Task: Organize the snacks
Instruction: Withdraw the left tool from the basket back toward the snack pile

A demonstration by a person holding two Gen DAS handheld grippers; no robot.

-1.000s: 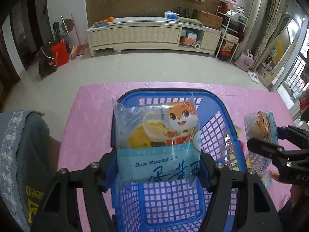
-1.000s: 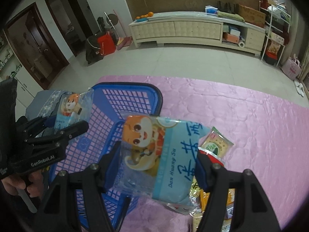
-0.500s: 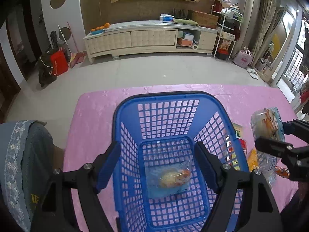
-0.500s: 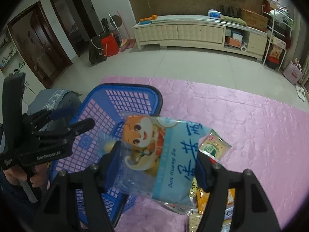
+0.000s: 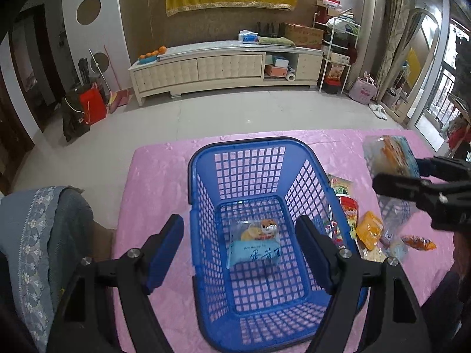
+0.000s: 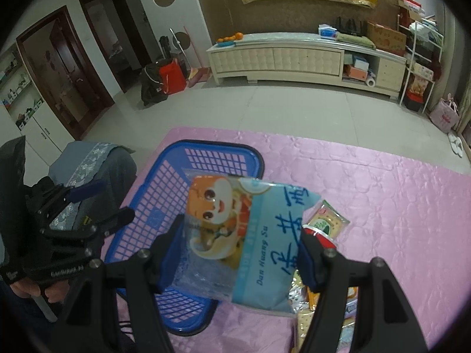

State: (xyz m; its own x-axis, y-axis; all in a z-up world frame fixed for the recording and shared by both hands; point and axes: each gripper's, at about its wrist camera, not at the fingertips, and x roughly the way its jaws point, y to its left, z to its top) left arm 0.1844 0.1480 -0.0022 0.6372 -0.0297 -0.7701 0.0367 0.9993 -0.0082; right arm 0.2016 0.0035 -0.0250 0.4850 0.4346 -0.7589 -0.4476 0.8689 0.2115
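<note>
Blue basket (image 5: 265,220), left on pink bench (image 6: 382,191): one fox-print snack packet (image 5: 255,245) flat on its floor. Left tongs (image 5: 240,253) gaping, empty, above it. Right tongs (image 6: 238,253) clamp second packet (image 6: 244,235), raised beside basket, likely for dropping in. Loose snacks (image 5: 368,229) right.

One basket (image 5: 203,176), two cartoon-fox packets (image 5: 254,247) (image 6: 244,241) (several others loose).
</note>
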